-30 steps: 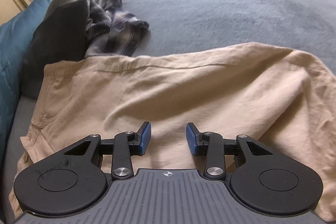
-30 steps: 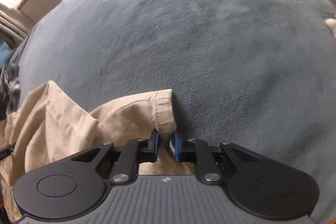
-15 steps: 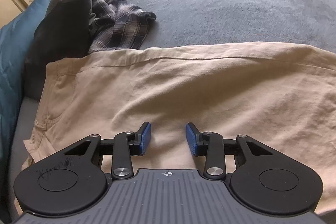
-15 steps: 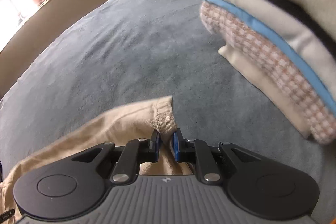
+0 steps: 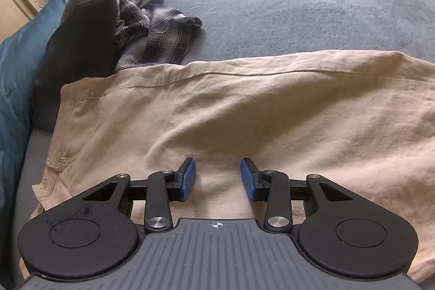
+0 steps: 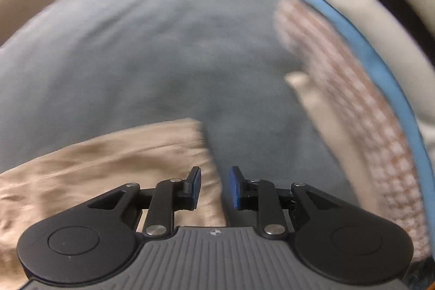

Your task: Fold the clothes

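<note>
Your tan trousers (image 5: 244,113) lie spread flat across the grey bed (image 5: 299,4), waistband toward the pillows, which gives you a smooth panel to fold from. Your left gripper (image 5: 217,178) hangs low over the middle of the fabric with its 2 blue pads standing apart and nothing pinched between them; it looks placed there to steady the cloth or wait for its own hold.

Your right gripper (image 6: 212,186) sits at the hem end of the trousers (image 6: 108,154). Its jaws are opening, and the hem edge lies between the pads without being squeezed, so I judge you are letting the leg go where it now lies straight.

The folded stack (image 6: 353,59) sits just right of that hem, likely where the finished trousers go. The plaid shirt (image 5: 155,29) lies crumpled by the dark pillow (image 5: 78,45), probably awaiting its turn.
</note>
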